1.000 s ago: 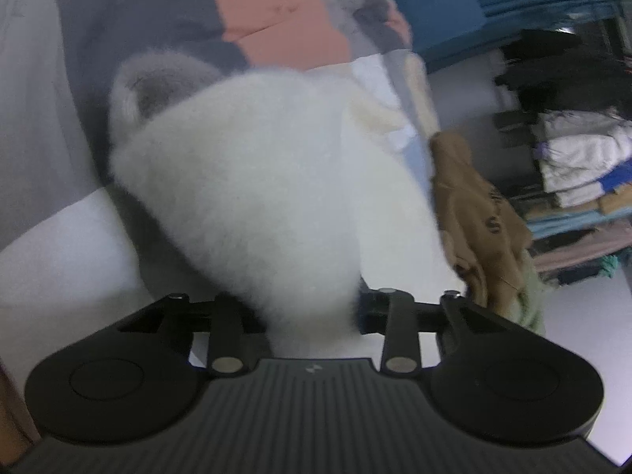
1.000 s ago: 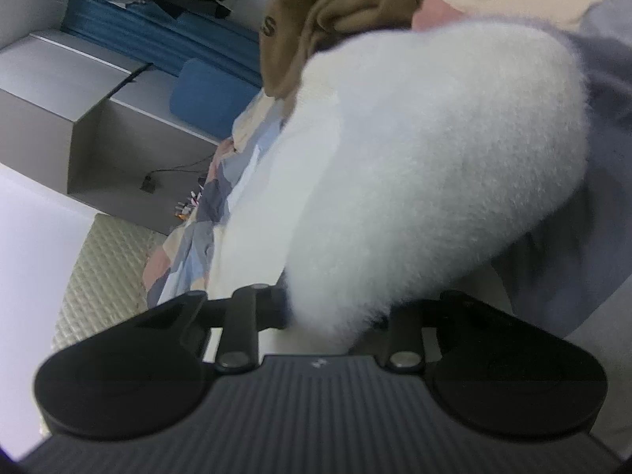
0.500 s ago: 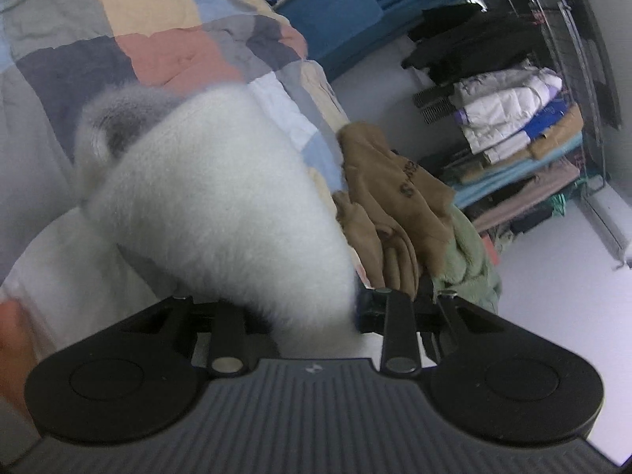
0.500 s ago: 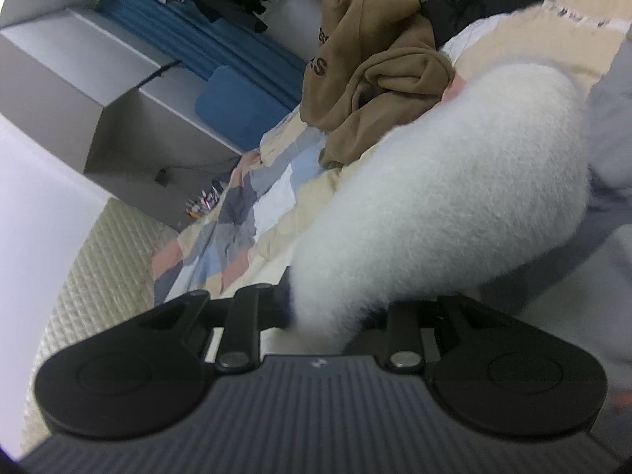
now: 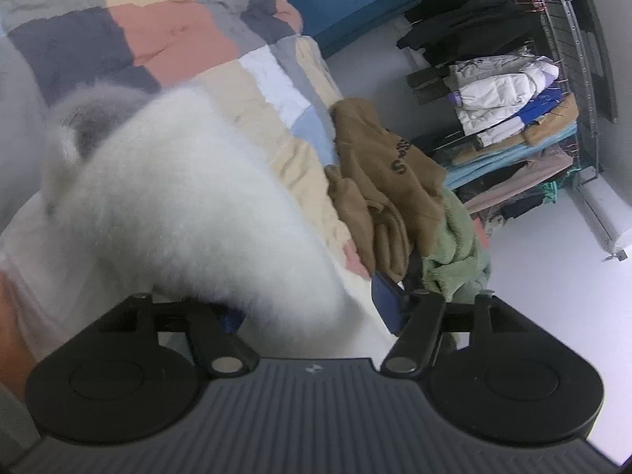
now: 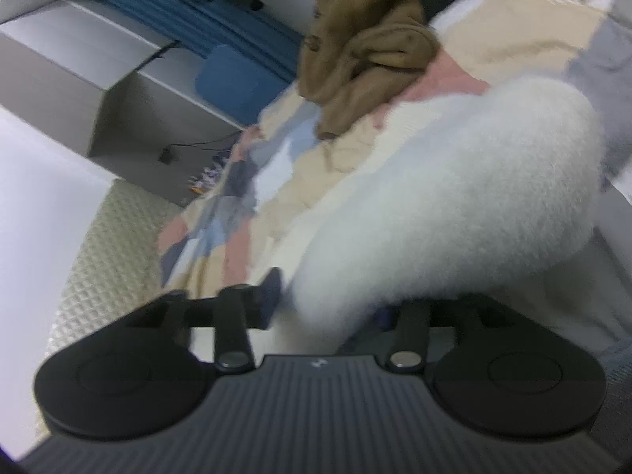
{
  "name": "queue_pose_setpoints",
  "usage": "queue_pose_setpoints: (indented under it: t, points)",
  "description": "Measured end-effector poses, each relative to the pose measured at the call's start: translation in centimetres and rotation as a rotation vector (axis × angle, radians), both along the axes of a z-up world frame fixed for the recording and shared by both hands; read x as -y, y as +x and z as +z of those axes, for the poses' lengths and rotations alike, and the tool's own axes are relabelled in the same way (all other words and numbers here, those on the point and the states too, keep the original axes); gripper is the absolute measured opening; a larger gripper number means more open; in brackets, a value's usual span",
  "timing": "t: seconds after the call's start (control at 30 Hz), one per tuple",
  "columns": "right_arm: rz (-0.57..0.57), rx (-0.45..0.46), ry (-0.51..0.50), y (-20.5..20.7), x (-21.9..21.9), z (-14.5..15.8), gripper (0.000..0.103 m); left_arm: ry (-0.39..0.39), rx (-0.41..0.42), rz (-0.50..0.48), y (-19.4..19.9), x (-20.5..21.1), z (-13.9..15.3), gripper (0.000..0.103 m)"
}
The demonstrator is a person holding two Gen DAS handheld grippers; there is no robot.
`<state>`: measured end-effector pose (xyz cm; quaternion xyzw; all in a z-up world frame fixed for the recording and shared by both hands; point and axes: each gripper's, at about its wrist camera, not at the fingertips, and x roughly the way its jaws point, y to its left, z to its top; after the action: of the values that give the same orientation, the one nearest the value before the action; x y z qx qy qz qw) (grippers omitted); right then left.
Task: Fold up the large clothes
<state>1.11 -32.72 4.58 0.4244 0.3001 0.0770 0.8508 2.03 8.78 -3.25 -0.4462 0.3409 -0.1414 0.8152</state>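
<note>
Left view: white fleece garment (image 5: 189, 213) draped on the patchwork quilt (image 5: 170, 35) of the bed, filling the ground left of the brown hoodie (image 5: 387, 181). Near end of the fleece tapering into the mouth of the left hand-held gripper (image 5: 308, 312). Jaws opening; blue pad on the right standing clear of the pile, a gap visible there; left pad hidden behind fleece. Cloth lying between the jaws, no longer pinched as far as seen. Green fleece item (image 5: 454, 252) just right of the hoodie, touching it. Clothes rack (image 5: 513, 118) well beyond, across the floor.

Right view, blurred: same white fleece garment (image 6: 454, 205), below and right of the brown hoodie (image 6: 363, 47), near end lying in the right hand-held gripper (image 6: 328, 308). Jaws opening; left pad apart from the cloth, right pad mostly covered.

Key relation: garment directly ahead of both grippers, long axis running away along each one's pointing line, far end rounded and bulky, near end narrow. Neither hand clearly nearer.

Judgement: a release under way; next grasp probably needing a fresh hold on an edge for another fold.
</note>
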Motion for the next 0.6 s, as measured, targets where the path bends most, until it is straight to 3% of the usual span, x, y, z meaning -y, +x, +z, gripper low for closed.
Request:
queue_pose_setpoints:
  t: [0.13,0.3,0.43,0.6]
  points:
    - [0.028,0.078,-0.012,1.4,0.4,2.1,0.070,0.031,0.085,-0.006,1.2,0.2,1.9,0.071]
    - [0.014,0.087,-0.025,4.8,1.4,3.0,0.070,0.091,0.132,-0.051,4.7,1.4,3.0,0.073]
    - [0.022,0.104,-0.064,8.6,1.3,3.1,0.070,0.146,0.119,-0.046,8.5,2.4,2.8,0.073]
    - [0.038,0.084,-0.152,14.1,0.8,1.3,0.069,0.282,0.078,-0.061,13.7,4.0,1.3,0.073]
